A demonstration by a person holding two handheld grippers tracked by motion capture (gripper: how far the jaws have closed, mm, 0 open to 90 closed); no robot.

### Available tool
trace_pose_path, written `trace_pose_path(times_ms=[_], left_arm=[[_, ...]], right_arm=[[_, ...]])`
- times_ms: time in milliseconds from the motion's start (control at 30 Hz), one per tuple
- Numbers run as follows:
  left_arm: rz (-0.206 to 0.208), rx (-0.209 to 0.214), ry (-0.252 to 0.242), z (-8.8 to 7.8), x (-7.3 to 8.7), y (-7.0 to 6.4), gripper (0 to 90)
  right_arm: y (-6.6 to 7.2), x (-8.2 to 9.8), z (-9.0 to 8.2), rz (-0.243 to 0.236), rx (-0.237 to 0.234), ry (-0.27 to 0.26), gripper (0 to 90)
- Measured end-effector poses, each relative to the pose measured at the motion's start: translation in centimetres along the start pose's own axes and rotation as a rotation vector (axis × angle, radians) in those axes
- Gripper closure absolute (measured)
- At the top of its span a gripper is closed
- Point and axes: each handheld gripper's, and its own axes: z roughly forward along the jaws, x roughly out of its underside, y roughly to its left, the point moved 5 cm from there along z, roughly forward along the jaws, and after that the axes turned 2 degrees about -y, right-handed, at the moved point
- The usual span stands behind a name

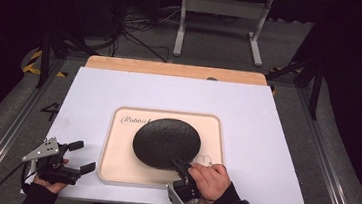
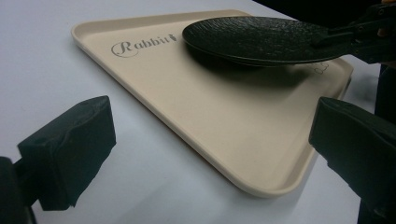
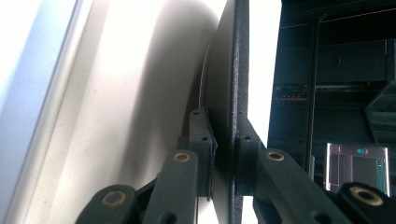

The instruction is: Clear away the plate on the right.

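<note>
In the high view, we see our right claw clamped on the near rim of the black plate, which sits over the middle of the cream tray at the centre of the frame. Our left claw waits at the lower left, jaws wide and empty, beside the tray on the white tabletop.

In the left gripper view, the plate hangs at the upper right, tilted clear of the tray, casting a shadow on it. It is round, shallow, matte and rough-textured.

In the right gripper view, the plate stands edge-on between the pads, which pinch its thin rim. To set it down well, we judge we should lower slowly, level it over the tray's middle, and release only once it rests flat.
</note>
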Motion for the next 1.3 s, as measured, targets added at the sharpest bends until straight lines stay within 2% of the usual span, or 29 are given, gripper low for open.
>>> trace_pose_path(times_ms=[167, 600, 733, 933, 1133, 1300], left_arm=[[0.001, 0.000, 0.000, 0.0, 0.0, 0.0, 1.2], [0.001, -0.002, 0.000, 0.0, 0.0, 0.0, 1.3], [-0.003, -0.002, 0.000, 0.0, 0.0, 0.0, 1.3], [0.003, -0.002, 0.003, 0.0, 0.0, 0.0, 1.3], [0.003, -0.003, 0.004, 0.0, 0.0, 0.0, 1.3], [0.002, -0.003, 0.004, 0.0, 0.0, 0.0, 1.3]], right_arm=[[0.1, 0.0, 0.1, -0.001, -0.002, -0.001, 83.3], [0.5, 0.3, 0.1, 0.007, -0.059, -0.018, 85.9], [0.6, 0.4, 0.1, 0.016, -0.062, -0.015, 85.8], [0.7, 0.6, 0.0, 0.022, -0.083, -0.014, 84.1], [1.1, 0.9, 0.1, 0.037, -0.130, -0.018, 80.6], [1.3, 1.0, 0.1, 0.036, -0.145, -0.012, 78.2]])
